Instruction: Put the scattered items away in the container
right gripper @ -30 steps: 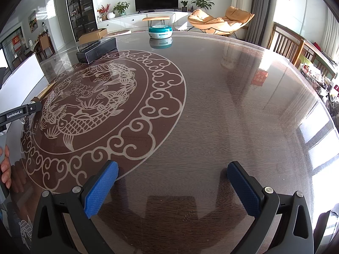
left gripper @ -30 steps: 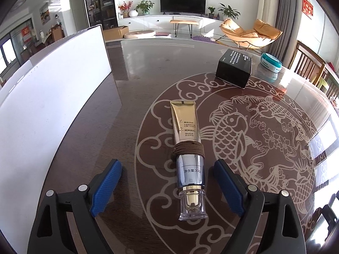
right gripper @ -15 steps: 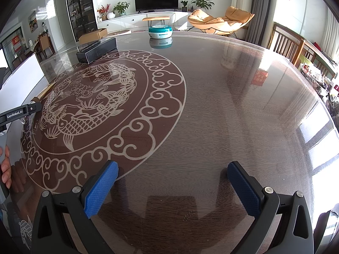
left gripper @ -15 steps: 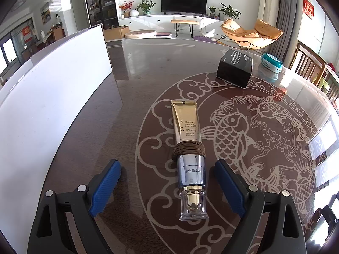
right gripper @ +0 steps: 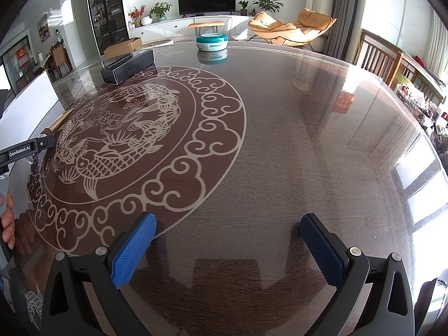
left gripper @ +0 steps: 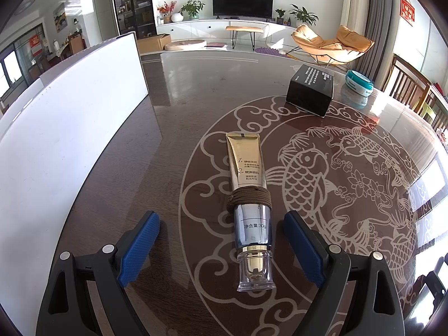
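Nothing has shifted since the earlier frames: both grippers sit where they were and every item lies as before. On the left, the left gripper [left gripper: 221,247] hangs tilted down over the table [left gripper: 173,128] with its jaws wide apart, the blue pads [left gripper: 138,247] clear on either side of one gold and silver tube [left gripper: 249,196] — nothing is gripped. This tube lies flat on the fish pattern, clear cap toward the camera, a brown cord [left gripper: 249,197] wound around its middle. Just left of it stands one tall white container wall [left gripper: 70,140], which closes off that whole side; bare tabletop runs between wall and tube. Farther back sit one black box [left gripper: 309,93] and, beyond it near the far rim, one teal and white jar [left gripper: 359,82], the two well apart from the tube. The right gripper [right gripper: 228,247] also stands wide open and holds nothing, over a broad stretch of bare wood that reaches to the round table edge [right gripper: 364,67] — plenty of room there. Wooden chairs [right gripper: 378,58] stand just past that edge. A person's hand [right gripper: 7,221] shows at the far left of the right wrist view.
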Demonstrator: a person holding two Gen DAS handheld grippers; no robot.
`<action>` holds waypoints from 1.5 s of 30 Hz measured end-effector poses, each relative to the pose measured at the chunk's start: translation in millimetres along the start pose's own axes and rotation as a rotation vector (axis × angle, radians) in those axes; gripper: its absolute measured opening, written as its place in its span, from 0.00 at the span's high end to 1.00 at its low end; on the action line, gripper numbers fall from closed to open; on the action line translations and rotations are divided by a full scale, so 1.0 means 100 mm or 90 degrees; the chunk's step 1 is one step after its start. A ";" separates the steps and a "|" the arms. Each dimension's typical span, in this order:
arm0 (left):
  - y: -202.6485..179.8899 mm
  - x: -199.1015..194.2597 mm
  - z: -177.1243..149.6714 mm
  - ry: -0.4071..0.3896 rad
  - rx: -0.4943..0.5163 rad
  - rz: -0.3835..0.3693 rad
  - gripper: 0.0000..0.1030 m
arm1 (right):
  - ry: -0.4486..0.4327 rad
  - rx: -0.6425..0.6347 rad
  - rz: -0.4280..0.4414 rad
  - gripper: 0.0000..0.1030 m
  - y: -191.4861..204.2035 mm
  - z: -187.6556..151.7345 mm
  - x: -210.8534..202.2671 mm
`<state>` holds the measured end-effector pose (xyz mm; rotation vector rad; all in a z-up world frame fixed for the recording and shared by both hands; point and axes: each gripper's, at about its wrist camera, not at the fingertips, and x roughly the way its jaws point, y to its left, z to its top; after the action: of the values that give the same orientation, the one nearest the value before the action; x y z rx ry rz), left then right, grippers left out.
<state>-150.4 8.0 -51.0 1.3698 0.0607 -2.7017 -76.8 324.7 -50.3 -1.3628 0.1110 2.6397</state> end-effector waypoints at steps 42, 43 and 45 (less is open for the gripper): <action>-0.01 0.00 0.00 0.000 0.001 -0.002 0.10 | -0.001 -0.001 -0.004 0.00 0.01 0.00 -0.02; -0.01 0.00 0.00 0.000 0.001 -0.002 0.10 | -0.001 -0.001 -0.004 0.00 0.01 0.00 -0.02; -0.01 0.00 0.00 0.000 0.001 -0.002 0.10 | -0.001 -0.001 -0.004 0.00 0.01 0.00 -0.02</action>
<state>-150.3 9.0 -51.4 1.3711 0.0610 -2.7055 -75.8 323.8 -49.0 -1.3589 0.1045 2.6363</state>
